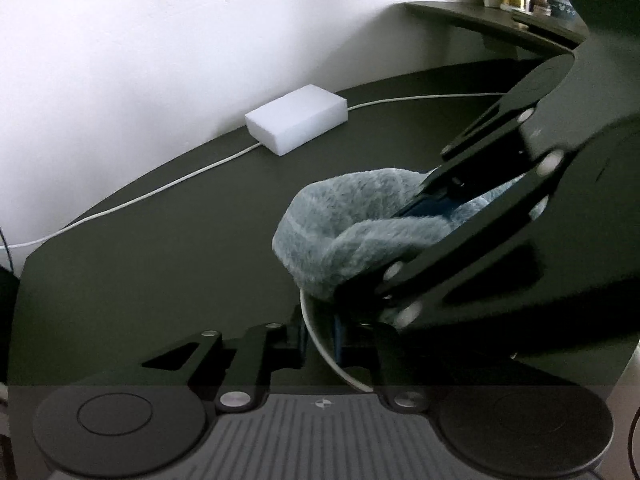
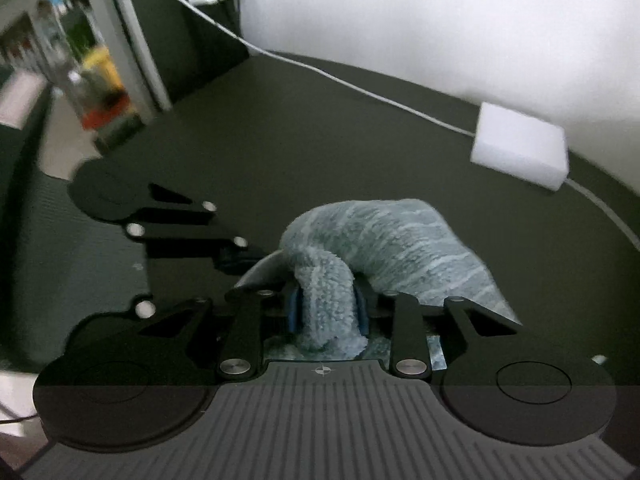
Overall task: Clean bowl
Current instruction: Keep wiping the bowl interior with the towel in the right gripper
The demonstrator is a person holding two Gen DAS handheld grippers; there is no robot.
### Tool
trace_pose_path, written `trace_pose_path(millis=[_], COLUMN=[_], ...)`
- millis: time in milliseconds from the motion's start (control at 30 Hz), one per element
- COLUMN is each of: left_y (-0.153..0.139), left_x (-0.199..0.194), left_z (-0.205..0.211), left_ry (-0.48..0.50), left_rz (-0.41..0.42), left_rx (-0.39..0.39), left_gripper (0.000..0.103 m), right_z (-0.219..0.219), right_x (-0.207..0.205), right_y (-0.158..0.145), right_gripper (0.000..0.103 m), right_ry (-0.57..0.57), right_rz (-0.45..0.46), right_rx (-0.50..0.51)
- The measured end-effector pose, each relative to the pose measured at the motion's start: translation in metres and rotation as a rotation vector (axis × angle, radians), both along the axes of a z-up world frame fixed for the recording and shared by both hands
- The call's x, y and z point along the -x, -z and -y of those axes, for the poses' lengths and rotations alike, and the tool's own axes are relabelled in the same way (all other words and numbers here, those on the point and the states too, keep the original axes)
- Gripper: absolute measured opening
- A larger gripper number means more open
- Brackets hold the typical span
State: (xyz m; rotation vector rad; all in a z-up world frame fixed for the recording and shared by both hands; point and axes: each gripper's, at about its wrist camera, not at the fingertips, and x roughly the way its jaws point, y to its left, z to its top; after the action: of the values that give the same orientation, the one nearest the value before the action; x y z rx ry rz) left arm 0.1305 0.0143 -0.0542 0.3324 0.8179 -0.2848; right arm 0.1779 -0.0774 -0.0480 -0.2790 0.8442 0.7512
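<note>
Nearest, the right claw pinches the blue cloth over the bowl, whose rim the left claw clamps at six o'clock; wipe firmly, keeping the bowl steady.

Dim, soft daylight; fisheye-bent edges, motion-blurred periphery.

1 bowl, 1 blue cloth, 1 white sponge block, 1 white cable, 2 grippers: left, right.
</note>
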Motion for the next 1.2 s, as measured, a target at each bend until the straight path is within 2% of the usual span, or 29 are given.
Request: trace_pose_path(millis=[133,200,367,500,567,633,733,900,967,1133,1200], left_y=[0.002,0.002,0.002,0.002,0.003,0.003,0.003,0.004,0.004,0.002,-0.001], left_x=[0.002,0.003,0.004,0.005,0.006,0.005,0.004,0.006,0.008,0.016,0.016], left_z=[0.005,0.004,0.004,0.003,0.002,0.002,0.002,0.004,0.004,0.005,0.002], left_ry=[-0.029,-0.046,-0.070,-0.079,-0.082,-0.083,-0.090,-0.100,-0.106,-0.154,-0.162], left_rz=[0.009,0.006,0.007,0.009,0.009,0.006,-0.001,-0.001,-0.004,-0.027,-0.038], left_rx=[-0.016,-0.004,0.009,0.020,0.027,0.033,0.034,0.029,0.038,0.042,0.067], left_gripper=[0.013,0.013,0.013,0.013,0.013,0.013,0.014,0.018,0.018,0.019,0.023], right_z=[0.000,0.009,0.049,0.076,0.073,0.058,0.039,0.028,0.030,0.050,0.062], right_x=[0.006,0.012,0.032,0.031,0.027,0.011,-0.007,0.005,0.013,0.037,0.033], right_y=[0.003,-0.001,-0.016,-0.017,-0.015,-0.005,0.013,0.010,0.005,-0.026,-0.033], right_gripper=[0.015,0.015,0.018,0.018,0.018,0.018,0.014,0.015,0.013,0.015,0.015], right_ry=[0.055,0.110,0.202,0.203,0.194,0.163,0.189,0.147,0.139,0.176,0.179], right_rz=[0.059,0.089,0.094,-0.032,-0.062,-0.141,-0.186,-0.114,-0.053,0.099,0.098], right_rx=[0.070,0.068,-0.021,-0.183,-0.225,-0.276,-0.218,-0.082,-0.029,-0.051,-0.098])
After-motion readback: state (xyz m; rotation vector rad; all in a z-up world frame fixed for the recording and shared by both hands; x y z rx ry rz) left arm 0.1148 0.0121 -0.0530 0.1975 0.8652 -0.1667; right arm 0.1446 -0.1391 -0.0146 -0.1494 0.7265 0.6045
